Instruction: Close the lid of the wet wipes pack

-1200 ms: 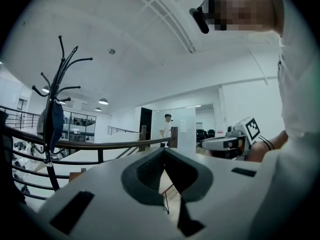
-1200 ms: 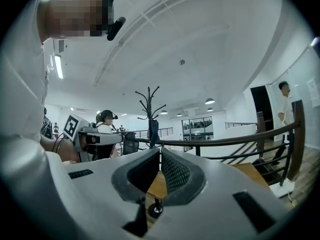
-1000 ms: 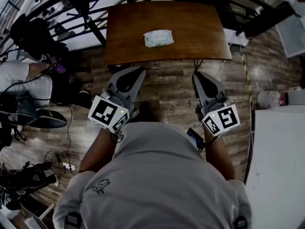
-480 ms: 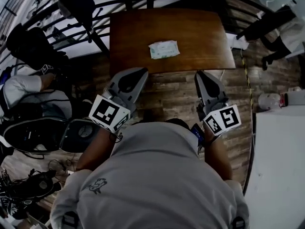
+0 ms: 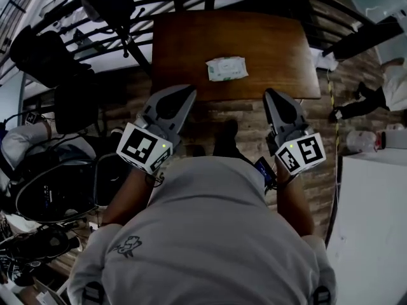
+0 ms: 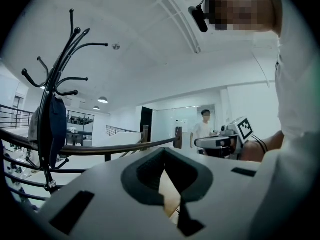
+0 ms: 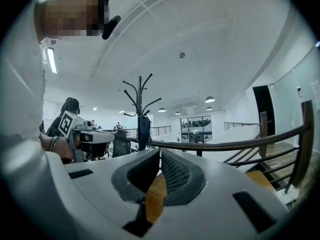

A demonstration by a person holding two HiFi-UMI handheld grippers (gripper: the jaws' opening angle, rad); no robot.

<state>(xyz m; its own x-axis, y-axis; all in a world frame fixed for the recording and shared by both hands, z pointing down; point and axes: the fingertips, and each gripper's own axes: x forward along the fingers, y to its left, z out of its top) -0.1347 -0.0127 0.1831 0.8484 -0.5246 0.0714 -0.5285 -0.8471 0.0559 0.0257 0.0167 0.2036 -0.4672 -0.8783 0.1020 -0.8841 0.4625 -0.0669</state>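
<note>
Against one second ago, the desk [image 5: 184, 43] sits nearer: both gripper tips now reach its near edge. The wet wipes pack [image 5: 227, 68] lies near the desk's centre. We hold the left gripper [image 5: 189, 94] and right gripper [image 5: 271, 96] closed and empty. A plank floor [image 5: 248, 116] surrounds the desk. Only the gripper views show the ceiling [image 7: 200, 34].

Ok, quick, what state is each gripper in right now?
Left gripper: closed, nothing between its fingers.
Right gripper: closed, nothing between its fingers.
</note>
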